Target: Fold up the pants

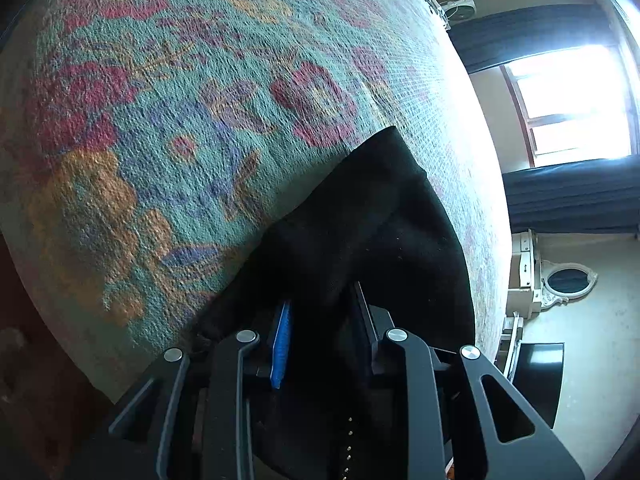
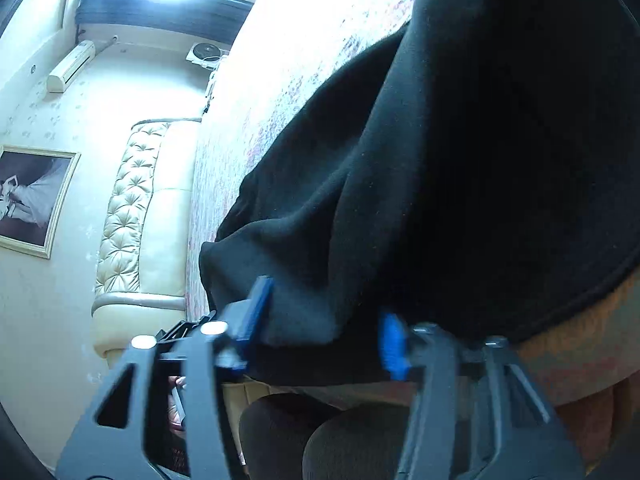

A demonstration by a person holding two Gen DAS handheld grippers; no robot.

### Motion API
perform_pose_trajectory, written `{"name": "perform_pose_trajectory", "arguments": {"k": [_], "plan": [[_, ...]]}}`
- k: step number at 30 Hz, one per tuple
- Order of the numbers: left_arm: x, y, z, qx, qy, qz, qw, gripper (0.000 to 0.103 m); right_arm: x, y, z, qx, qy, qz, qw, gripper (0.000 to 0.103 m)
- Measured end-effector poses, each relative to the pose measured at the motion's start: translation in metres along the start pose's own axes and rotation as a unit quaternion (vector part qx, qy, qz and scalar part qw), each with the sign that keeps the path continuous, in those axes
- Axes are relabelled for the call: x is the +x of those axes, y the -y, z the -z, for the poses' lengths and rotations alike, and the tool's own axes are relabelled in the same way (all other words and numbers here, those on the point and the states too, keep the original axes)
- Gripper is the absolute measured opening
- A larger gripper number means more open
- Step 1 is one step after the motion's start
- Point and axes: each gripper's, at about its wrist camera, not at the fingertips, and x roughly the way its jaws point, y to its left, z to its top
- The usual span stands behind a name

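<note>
Both tongs were clamped on the black pants (image 1: 360,220): left tongs (image 1: 320,320), right tongs (image 2: 326,320), gripping one edge apiece, probably to lift it level over the bedspread (image 1: 160,120).

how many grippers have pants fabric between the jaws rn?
2. Left gripper is on the black pants at their near edge; right gripper is on a bunched fold. Pad contact is partly hidden.

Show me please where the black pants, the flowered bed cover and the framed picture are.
black pants (image 1: 376,216), left wrist view, on the raised fold.
flowered bed cover (image 1: 168,120), left wrist view, on bare patterned cloth.
framed picture (image 2: 32,196), right wrist view, on its middle.
</note>
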Motion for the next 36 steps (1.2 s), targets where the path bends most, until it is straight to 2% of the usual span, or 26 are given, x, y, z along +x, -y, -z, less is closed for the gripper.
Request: {"name": "perform_pose_trajectory", "arguments": {"k": [1, 3, 8, 10, 13, 16, 19, 20, 21, 23, 26, 28, 29, 30, 32, 36], "plan": [[-0.002, 0.001, 0.001, 0.003, 0.000, -0.002, 1.0000, 0.026, -0.001, 0.003, 0.001, 0.002, 0.001, 0.006, 1.000, 0.010], [-0.008, 0.003, 0.003, 0.010, 0.000, -0.005, 0.9999, 0.020, -0.005, 0.004, 0.002, 0.007, 0.006, 0.001, 1.000, 0.008], [-0.029, 0.014, 0.014, 0.042, 0.019, -0.005, 0.9989, 0.017, -0.028, -0.011, 0.007, -0.033, 0.031, -0.015, 0.999, 0.008], [-0.031, 0.013, 0.018, 0.051, 0.013, -0.009, 0.9986, 0.016, -0.032, -0.016, 0.003, -0.032, 0.035, -0.023, 0.999, 0.008], [-0.024, 0.012, 0.020, 0.045, -0.012, 0.002, 0.9989, 0.016, -0.031, -0.011, 0.003, -0.024, 0.028, -0.021, 0.999, 0.008], [-0.016, 0.015, 0.021, 0.029, -0.008, -0.005, 0.9995, 0.016, -0.024, -0.006, 0.007, -0.007, 0.021, -0.014, 1.000, 0.012], [-0.017, 0.013, 0.024, 0.022, 0.006, -0.014, 0.9996, 0.024, -0.025, 0.000, 0.009, 0.011, 0.017, -0.016, 1.000, 0.012], [-0.018, 0.012, 0.026, 0.019, 0.013, -0.013, 0.9996, 0.031, -0.026, 0.002, 0.010, 0.014, 0.017, -0.016, 1.000, 0.013], [-0.019, 0.011, 0.027, 0.015, 0.017, -0.006, 0.9997, 0.034, -0.026, 0.000, 0.009, 0.015, 0.018, -0.015, 1.000, 0.017], [-0.016, 0.009, 0.026, 0.003, 0.023, 0.008, 0.9997, 0.035, -0.021, 0.001, 0.009, 0.017, 0.017, -0.011, 1.000, 0.024], [-0.007, 0.009, 0.022, -0.016, 0.025, 0.027, 0.9992, 0.035, -0.018, 0.004, 0.011, 0.022, 0.010, -0.011, 1.000, 0.024], [0.000, 0.005, 0.019, -0.049, 0.025, 0.047, 0.9974, 0.035, -0.016, 0.006, 0.014, 0.024, 0.005, -0.012, 1.000, 0.025], [0.002, 0.001, 0.017, -0.065, 0.025, 0.057, 0.9959, 0.034, -0.015, 0.005, 0.014, 0.024, 0.003, -0.012, 1.000, 0.025], [0.003, -0.003, 0.015, -0.082, 0.025, 0.064, 0.9943, 0.026, -0.015, 0.008, 0.017, 0.023, 0.001, -0.011, 1.000, 0.025], [0.006, -0.008, 0.015, -0.096, 0.017, 0.056, 0.9937, 0.015, -0.010, 0.009, 0.015, 0.025, 0.001, -0.010, 1.000, 0.025], [-0.005, -0.002, 0.016, -0.073, 0.023, 0.059, 0.9953, 0.011, -0.006, 0.010, 0.013, 0.027, 0.001, -0.020, 0.999, 0.025]]}}
